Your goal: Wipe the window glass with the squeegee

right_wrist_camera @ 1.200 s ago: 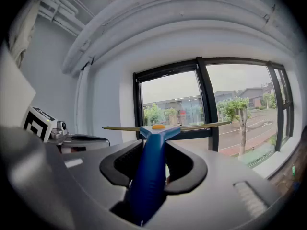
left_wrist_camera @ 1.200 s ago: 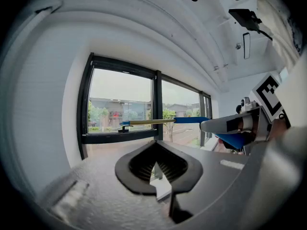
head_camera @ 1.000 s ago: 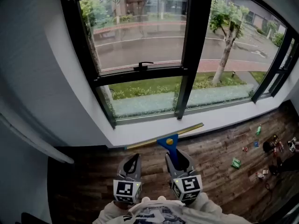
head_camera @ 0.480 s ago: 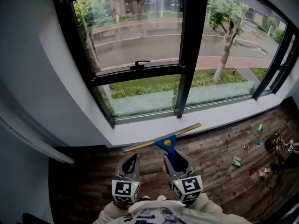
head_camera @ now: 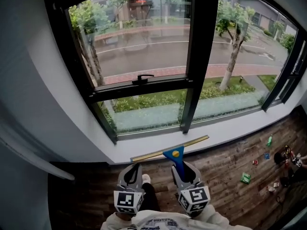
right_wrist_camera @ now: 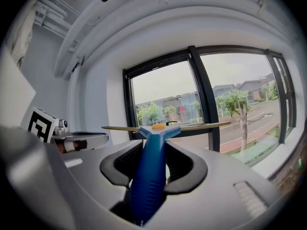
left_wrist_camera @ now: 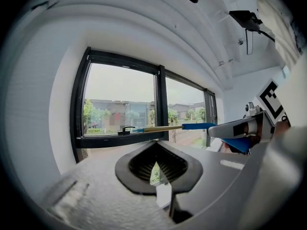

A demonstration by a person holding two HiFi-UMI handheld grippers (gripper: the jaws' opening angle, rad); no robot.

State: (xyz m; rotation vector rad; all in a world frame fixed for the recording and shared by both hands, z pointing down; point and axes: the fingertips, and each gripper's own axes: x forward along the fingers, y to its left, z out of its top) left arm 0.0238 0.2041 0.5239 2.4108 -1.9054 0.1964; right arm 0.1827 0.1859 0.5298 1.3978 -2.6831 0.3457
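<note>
scene: seen from above, a person stands facing a large black-framed window (head_camera: 139, 37), holding a gripper in each hand low over a dark wooden floor (head_camera: 225, 162).
squeegee (head_camera: 173, 153): blue handle with a long brass-coloured blade, held out in the air near the white sill (head_camera: 230, 123); the blade slants, right end farther, and is apart from the glass.
right gripper (head_camera: 181, 170): its jaws are clamped on the blue handle, which stands up between the pads with the blade crosswise at the far end.
left gripper (head_camera: 135, 170): jaws drawn narrow, only a thin slit between them, nothing held; it hangs just left of the right one.
stage: by my judgement the wipe has not begun; the blade has yet to reach the pane.
risk, slipping: the handle looks smooth and tapered, so pressing on the glass may twist it in the jaws.
risk, streaks: a tilted blade would likely meet the glass at one end only.
risk, knocks: the window latch (head_camera: 142, 78) and the thick upright bar (head_camera: 199, 56) stand in a sideways stroke's path and could catch the blade.
</note>
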